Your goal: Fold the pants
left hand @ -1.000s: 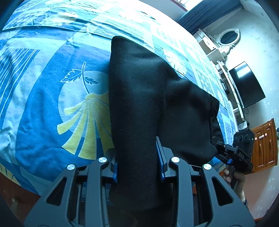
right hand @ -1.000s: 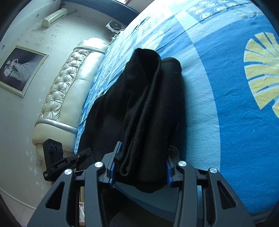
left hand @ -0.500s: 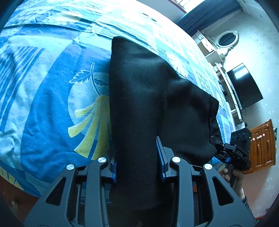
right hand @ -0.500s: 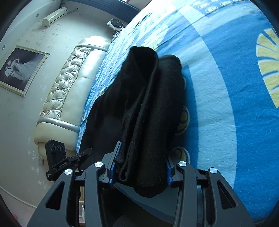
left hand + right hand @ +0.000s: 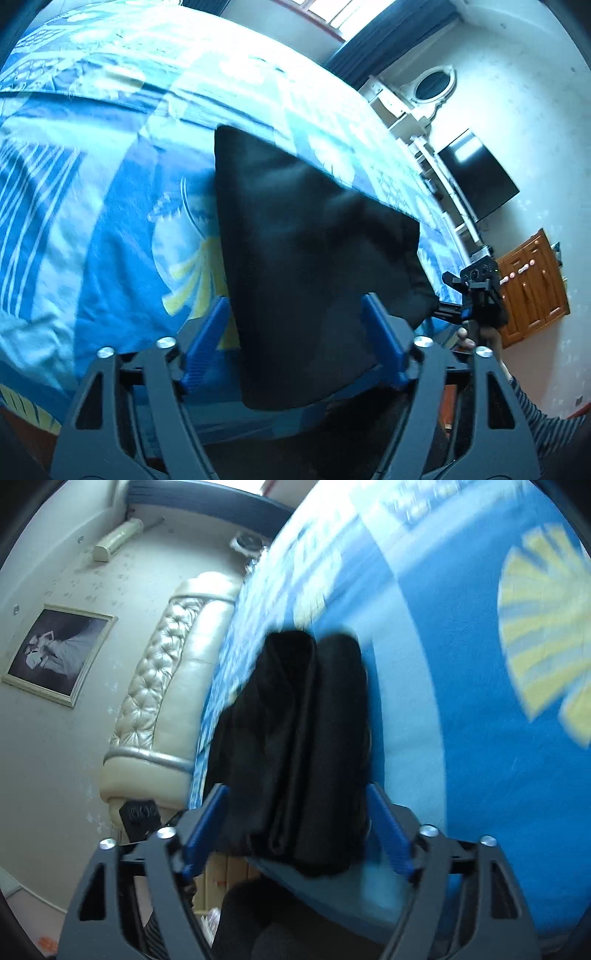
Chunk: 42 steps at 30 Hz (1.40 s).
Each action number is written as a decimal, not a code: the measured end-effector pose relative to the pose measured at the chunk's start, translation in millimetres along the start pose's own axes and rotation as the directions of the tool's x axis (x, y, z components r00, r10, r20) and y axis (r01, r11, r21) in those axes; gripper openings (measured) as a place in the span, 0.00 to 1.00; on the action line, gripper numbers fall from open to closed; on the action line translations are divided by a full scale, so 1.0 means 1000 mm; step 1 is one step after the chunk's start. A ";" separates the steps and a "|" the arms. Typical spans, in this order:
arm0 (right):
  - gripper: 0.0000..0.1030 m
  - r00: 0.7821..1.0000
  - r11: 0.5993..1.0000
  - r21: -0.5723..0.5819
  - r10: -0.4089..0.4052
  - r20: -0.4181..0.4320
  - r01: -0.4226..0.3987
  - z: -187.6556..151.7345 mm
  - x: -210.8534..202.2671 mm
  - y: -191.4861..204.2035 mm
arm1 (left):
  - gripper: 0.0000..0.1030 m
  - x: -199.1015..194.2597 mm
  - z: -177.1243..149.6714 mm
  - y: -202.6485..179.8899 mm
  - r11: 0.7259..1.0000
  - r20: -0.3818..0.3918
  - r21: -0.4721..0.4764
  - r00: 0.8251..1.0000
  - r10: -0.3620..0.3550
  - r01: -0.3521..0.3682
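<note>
Left gripper (image 5: 295, 314): blue-padded fingers (image 5: 207, 332) spread apart, one on each side of the dark cloth; a gap shows beside the left pad, so nothing is clamped.
Right gripper (image 5: 297, 808): fingers likewise spread wide, with the bunched cloth lying loose between them and not pinched.
Pants (image 5: 314, 236): black, folded into a thick bundle that lies on the bed at its near edge, with the near end drooping over that edge. In the left wrist view the bundle looks like a broad flat panel, narrow at the far end and wider toward the right. In the right wrist view (image 5: 306, 731) it shows as two long rolled folds side by side.
Bedspread (image 5: 92, 206): blue, with pale stripes and a yellow fan-shaped leaf print; it covers the whole bed under the pants.
Headboard (image 5: 162, 701): cream, button-tufted, at the far left end of the bed in the right wrist view.
Room: framed picture (image 5: 59, 653) on the wall beside the headboard; a dark television (image 5: 476, 173) and a wooden cabinet (image 5: 532, 284) beyond the bed's right side.
Sharpness: both views are motion-blurred.
</note>
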State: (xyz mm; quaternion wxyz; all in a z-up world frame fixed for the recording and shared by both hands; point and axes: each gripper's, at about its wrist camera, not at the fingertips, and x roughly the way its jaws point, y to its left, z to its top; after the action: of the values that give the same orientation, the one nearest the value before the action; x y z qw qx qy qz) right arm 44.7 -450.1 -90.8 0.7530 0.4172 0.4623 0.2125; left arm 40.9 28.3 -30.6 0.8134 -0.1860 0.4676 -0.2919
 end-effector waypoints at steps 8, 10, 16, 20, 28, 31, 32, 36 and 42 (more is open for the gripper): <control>0.77 1.000 1.000 0.006 -0.018 -0.015 0.018 0.060 0.054 -0.004 | 0.79 0.055 0.053 0.045 0.988 -0.032 -0.150 0.999 -0.032 0.027; 0.77 0.999 1.000 -0.010 -0.014 -0.037 0.013 0.069 0.068 0.002 | 0.79 0.069 0.063 0.053 0.983 -0.039 -0.181 0.998 -0.040 0.032; 0.42 0.995 0.997 -0.067 -0.054 -0.085 0.048 0.072 0.085 0.007 | 0.38 0.097 0.076 0.057 0.985 -0.088 -0.163 0.994 -0.071 0.056; 0.36 0.997 0.995 -0.093 -0.038 -0.063 0.032 0.073 0.082 0.011 | 0.25 0.095 0.081 0.045 0.994 -0.066 -0.099 0.997 -0.042 0.035; 0.34 1.000 0.994 -0.110 0.001 0.010 0.000 0.102 0.092 0.019 | 0.22 0.096 0.120 0.033 0.998 -0.022 -0.009 0.998 0.062 -0.062; 0.34 1.000 0.995 -0.093 -0.027 0.008 0.027 0.110 0.103 0.012 | 0.22 0.109 0.133 0.041 0.993 -0.042 0.001 0.992 0.118 -0.118; 0.34 0.999 0.996 -0.074 -0.045 0.002 0.045 0.111 0.108 0.006 | 0.23 0.113 0.132 0.044 0.992 -0.056 -0.008 0.990 0.128 -0.128; 0.34 1.000 1.000 0.002 0.000 -0.002 0.000 0.110 0.111 -0.016 | 0.27 0.119 0.128 0.050 0.990 -0.047 -0.018 0.989 0.137 -0.138; 0.34 1.000 1.000 -0.004 0.003 0.001 -0.003 0.110 0.111 -0.018 | 0.30 0.117 0.120 0.060 0.992 -0.035 -0.045 0.993 0.112 -0.114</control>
State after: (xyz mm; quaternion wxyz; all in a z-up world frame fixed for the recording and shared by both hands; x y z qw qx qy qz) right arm 192.7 -429.4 -138.1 0.7536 0.4168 0.4608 0.2144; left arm 208.6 1.8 -82.1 0.8163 -0.1734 0.4973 -0.2373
